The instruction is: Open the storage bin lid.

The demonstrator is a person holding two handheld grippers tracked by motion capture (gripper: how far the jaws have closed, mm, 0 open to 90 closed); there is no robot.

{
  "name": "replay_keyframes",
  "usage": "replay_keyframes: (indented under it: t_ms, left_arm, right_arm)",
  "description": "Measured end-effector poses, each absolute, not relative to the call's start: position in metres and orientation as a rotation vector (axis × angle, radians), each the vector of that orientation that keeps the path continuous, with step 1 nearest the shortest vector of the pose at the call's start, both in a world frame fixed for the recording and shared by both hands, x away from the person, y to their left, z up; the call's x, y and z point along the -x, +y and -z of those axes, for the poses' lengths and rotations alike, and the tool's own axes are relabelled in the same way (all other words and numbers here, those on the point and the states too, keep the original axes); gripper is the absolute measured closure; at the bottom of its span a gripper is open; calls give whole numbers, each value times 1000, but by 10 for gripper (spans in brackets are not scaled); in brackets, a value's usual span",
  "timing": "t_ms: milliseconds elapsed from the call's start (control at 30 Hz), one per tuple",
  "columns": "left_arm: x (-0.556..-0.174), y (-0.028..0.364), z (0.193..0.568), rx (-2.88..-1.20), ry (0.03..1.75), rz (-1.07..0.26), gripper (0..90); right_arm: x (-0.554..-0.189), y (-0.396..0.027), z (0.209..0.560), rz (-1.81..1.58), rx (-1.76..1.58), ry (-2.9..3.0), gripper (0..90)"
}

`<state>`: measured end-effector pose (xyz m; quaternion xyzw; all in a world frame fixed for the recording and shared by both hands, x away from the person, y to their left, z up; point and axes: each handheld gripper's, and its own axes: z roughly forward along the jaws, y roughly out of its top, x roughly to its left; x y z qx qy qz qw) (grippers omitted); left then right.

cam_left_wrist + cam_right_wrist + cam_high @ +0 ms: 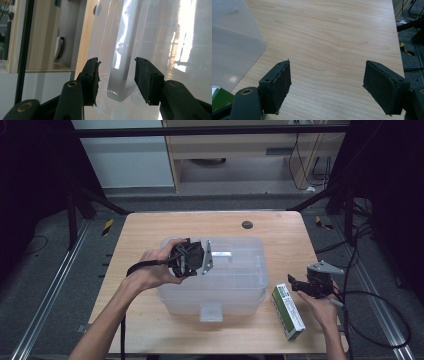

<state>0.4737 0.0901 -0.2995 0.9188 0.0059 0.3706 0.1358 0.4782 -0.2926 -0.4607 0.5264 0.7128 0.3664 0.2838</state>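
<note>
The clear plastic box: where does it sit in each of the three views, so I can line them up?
High view: the clear plastic box sits mid-table, under the left gripper.
Left gripper view: its lid fills the right side, with the lid handle between the open jaws.
Right gripper view: a rounded corner of it is at upper left.
Shared landmark: the wooden table.

The clear bin (pixel 235 285) blocked the bench (pixel 150 320) middle; a green box (pixel 288 311) lay right; far bench lay free.
</note>
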Motion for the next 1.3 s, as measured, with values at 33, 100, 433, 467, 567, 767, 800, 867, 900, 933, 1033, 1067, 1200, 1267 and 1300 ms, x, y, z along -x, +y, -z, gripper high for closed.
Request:
replay_keyframes:
  t_ms: [33,100,433,467,567,767,800,867,900,933,1033,1067,1200,1267,1300]
  left_arm:
    - [-474,90,300,-2664,12,-1076,542]
    - [-474,89,302,-2671,0,-1087,557]
    - [-476,84,304,-2695,-37,-1118,651]
    - [-476,84,304,-2695,-37,-1118,660]
    - [-476,84,304,-2710,-48,-1116,682]
    - [-477,83,304,-2719,-64,-1121,705]
    - [-477,83,304,-2722,-64,-1123,710]
    - [-477,83,304,-2721,-71,-1128,722]
    - [-477,82,303,-2726,-76,-1130,724]
    - [-477,82,304,-2724,-84,-1136,727]
    - [-477,81,303,-2736,-92,-1140,732]
    - [-477,81,303,-2736,-92,-1140,733]
    - [-477,80,303,-2747,-103,-1135,738]
    - [-477,80,302,-2756,-120,-1142,741]
    - [-477,80,302,-2756,-120,-1142,742]
  right_arm:
    - [-478,-293,461,-980,-1410,1908,223]
    - [-478,-293,461,-981,-1409,1908,225]
    - [-478,-293,461,-982,-1405,1910,232]
    - [-478,-293,461,-982,-1402,1910,234]
    - [-478,-293,461,-983,-1402,1911,235]
    - [-478,-293,461,-985,-1404,1910,237]
    - [-478,-293,461,-984,-1401,1912,237]
    - [-478,-293,461,-985,-1402,1913,239]
    - [-478,-293,461,-985,-1402,1913,239]
    - [-478,-293,461,-985,-1402,1913,240]
    - [-478,-293,460,-986,-1400,1913,244]
    - [-478,-293,460,-986,-1400,1913,244]
    - [-477,-291,458,-995,-1389,1913,251]
    - [-477,-291,457,-1004,-1393,1915,253]
    - [-477,-291,457,-1004,-1393,1915,253]
